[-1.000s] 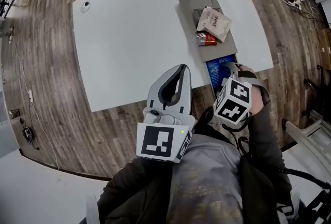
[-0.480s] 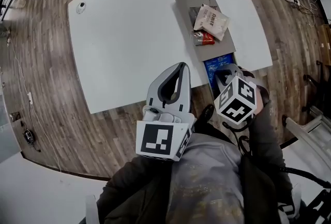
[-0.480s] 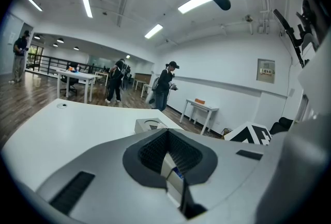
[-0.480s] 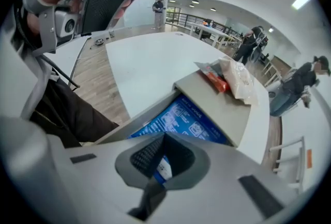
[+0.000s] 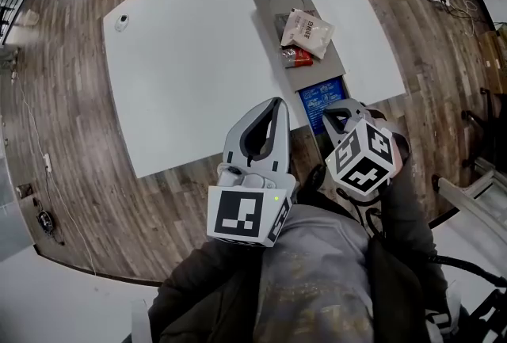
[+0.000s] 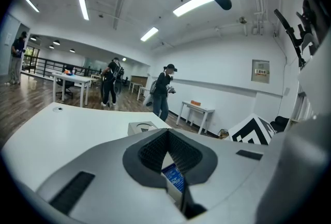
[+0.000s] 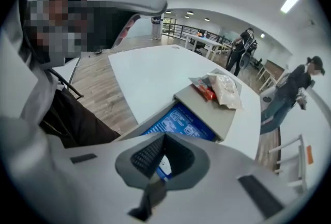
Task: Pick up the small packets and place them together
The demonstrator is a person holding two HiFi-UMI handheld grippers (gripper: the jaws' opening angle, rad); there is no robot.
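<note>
The white worktop (image 5: 198, 56) fills most of my head view, with wood floor (image 5: 71, 135) around it. One grey tray (image 5: 273, 5) lies along its right side, running far to near. One small round object (image 5: 120, 22) sits well apart at the far left corner.

I count four packets on the tray. A white one (image 5: 305, 28) lies over a dark one (image 5: 280, 21), a red one (image 5: 297, 58) is just near of them, and a blue one (image 5: 318, 94) is at the near end.

My right claw (image 5: 333, 112) covers the blue packet's near corner. A second ago it was spread there, it has just been closing, and now it pinches that edge. My left claw (image 5: 276, 104) hangs over the near edge, pressed together and empty.
</note>
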